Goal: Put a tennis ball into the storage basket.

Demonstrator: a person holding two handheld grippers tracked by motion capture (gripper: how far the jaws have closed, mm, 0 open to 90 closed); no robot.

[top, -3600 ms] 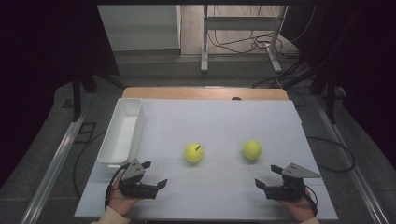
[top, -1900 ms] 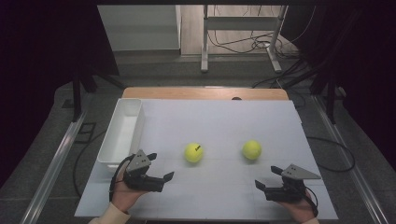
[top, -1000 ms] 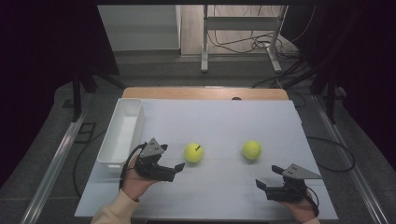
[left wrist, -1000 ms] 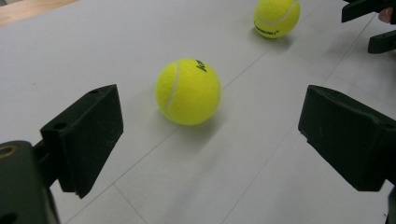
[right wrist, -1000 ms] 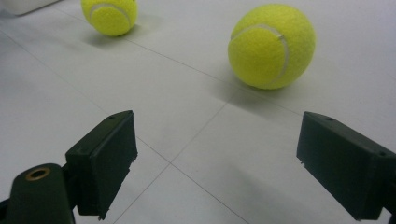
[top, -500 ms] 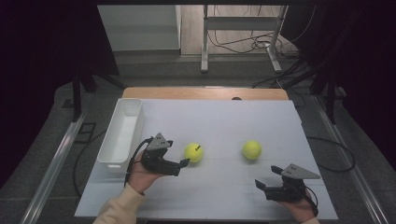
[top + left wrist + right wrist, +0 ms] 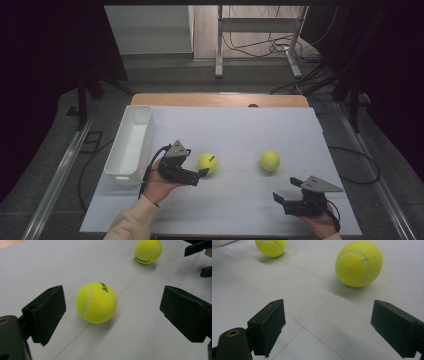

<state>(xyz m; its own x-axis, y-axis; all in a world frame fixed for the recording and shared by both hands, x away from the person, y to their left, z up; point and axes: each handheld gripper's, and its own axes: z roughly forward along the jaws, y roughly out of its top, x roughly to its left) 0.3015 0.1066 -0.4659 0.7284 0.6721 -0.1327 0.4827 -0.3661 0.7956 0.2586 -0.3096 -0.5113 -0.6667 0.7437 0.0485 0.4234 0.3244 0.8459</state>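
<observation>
Two tennis balls [image 7: 96,302] [image 7: 148,251] ahead of wide-spread left tool [image 7: 112,312], white bin [image 7: 131,145] overhead.

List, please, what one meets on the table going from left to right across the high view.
white bin → left gripper → left tennis ball → right tennis ball → right gripper

the near tennis ball [image 7: 207,163] is yellow-green with a white seam and black letters, lying on the white table sheet [image 7: 235,130] just right of the white bin [image 7: 131,145]; a second, similar ball [image 7: 269,160] lies farther right of the bin.
</observation>
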